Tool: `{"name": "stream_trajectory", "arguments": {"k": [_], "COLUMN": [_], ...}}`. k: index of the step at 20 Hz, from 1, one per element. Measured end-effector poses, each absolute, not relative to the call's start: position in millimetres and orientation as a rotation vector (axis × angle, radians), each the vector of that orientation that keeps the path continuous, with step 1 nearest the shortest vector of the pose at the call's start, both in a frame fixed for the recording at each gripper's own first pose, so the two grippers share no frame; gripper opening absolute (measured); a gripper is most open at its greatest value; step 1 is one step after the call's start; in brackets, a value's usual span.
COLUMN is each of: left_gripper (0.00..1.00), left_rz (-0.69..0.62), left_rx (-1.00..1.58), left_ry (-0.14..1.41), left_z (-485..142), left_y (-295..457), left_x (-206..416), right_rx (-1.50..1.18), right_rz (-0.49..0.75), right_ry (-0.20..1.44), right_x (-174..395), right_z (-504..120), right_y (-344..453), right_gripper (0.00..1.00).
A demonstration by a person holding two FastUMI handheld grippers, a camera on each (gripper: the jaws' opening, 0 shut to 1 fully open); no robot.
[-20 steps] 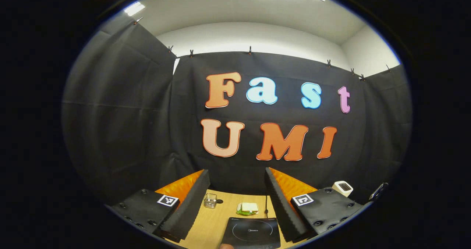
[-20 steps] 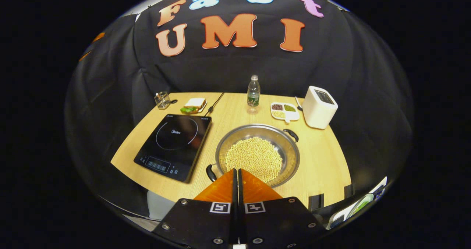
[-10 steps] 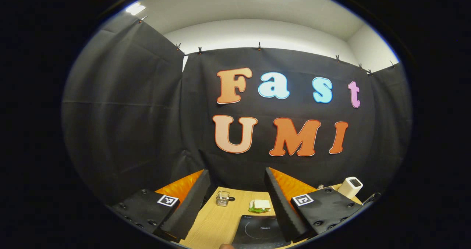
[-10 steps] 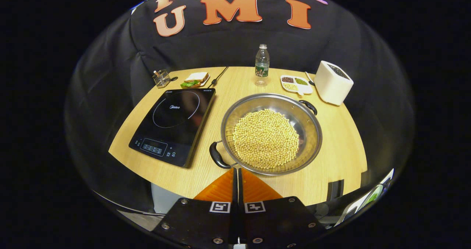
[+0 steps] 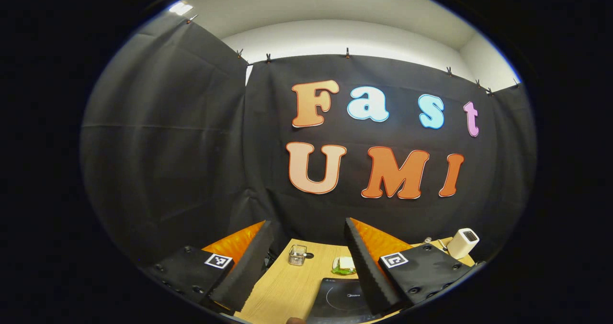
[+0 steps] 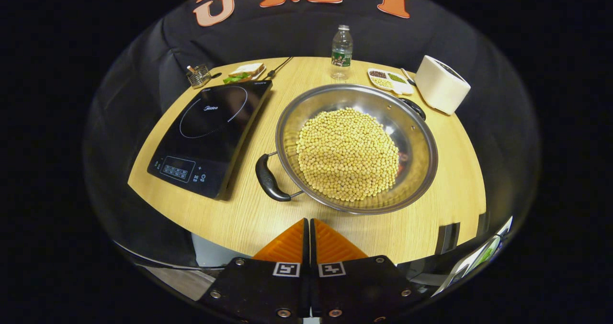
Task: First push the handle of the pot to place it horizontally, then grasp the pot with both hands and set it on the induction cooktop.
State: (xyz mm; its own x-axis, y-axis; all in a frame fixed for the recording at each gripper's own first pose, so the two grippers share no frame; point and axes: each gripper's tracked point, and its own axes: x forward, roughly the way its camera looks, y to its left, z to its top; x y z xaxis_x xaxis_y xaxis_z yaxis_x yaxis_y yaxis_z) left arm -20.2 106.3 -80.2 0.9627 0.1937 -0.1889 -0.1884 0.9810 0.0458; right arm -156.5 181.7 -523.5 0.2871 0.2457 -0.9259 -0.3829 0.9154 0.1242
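Pot (image 6: 357, 148) of yellow beans sitting on the wooden table (image 6: 445, 180) just right of the induction cooktop (image 6: 210, 135), near handle (image 6: 268, 178) angled toward the front edge, far handle (image 6: 413, 107) toward the white box (image 6: 441, 84). Right gripper (image 6: 307, 226) pressed closed and empty, short of the pot. Left gripper (image 5: 306, 238) spread open, empty, raised above the cooktop's (image 5: 342, 302) rear corner.

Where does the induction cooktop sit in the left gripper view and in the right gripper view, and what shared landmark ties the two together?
Left gripper view: the induction cooktop lies at the bottom centre, partly behind one finger of the open left gripper.
Right gripper view: the induction cooktop lies left of centre on the table, left of the pot.
Shared landmark: the sandwich just beyond the cooktop's far edge.
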Motion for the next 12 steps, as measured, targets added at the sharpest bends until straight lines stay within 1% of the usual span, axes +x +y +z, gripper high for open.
{"name": "stream_trajectory", "arguments": {"k": [7, 12], "left_gripper": [0.96, 0.97], "left_rz": [0.183, 0.182], "left_rx": [0.04, 0.053], "left_ry": [0.185, 0.169], "left_z": [-78.8, -72.4], "left_y": [108.7, 111.7], "left_x": [-12.1, -12.0], "right_rx": [-0.151, -0.126], "right_rz": [0.428, 0.435], "right_ry": [1.26, 1.249], "right_x": [-156.7, -146.4], "right_z": [-545.4, -547.8], "right_y": [193.6, 213.3], "right_gripper": [0.0, 0.0]}}
